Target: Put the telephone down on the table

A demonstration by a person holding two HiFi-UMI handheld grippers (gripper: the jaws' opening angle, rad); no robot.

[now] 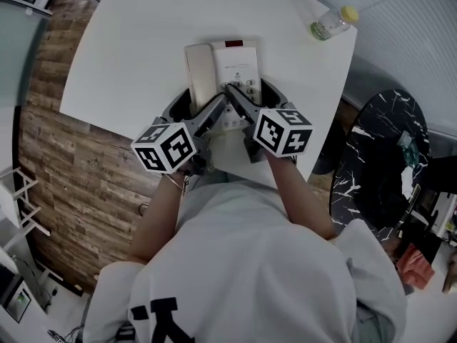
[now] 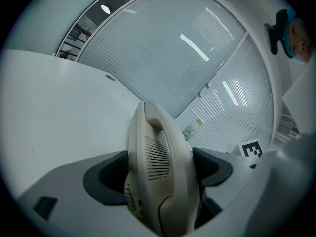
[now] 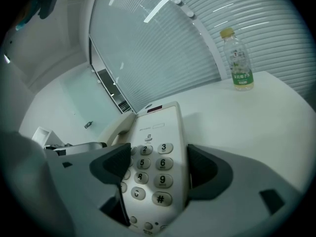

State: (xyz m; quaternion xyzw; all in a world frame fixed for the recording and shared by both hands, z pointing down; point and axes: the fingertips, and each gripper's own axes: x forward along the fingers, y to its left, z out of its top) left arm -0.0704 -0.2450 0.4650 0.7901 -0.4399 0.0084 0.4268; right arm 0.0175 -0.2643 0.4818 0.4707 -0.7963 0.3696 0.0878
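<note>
Head view: we see the telephone [image 1: 235, 66] over the white table [image 1: 128, 56], with a bottle [image 1: 332, 23] well apart. Left gripper view: our left gripper [image 2: 159, 172] clamps the handset [image 2: 157, 147]. Right gripper view: our right gripper [image 3: 158, 167] clamps the keypad body [image 3: 159, 127].

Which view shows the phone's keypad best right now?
The right gripper view: the keypad sits between its jaws, digits readable. The head view shows only a few small keys; the left gripper view shows only the handset.
</note>
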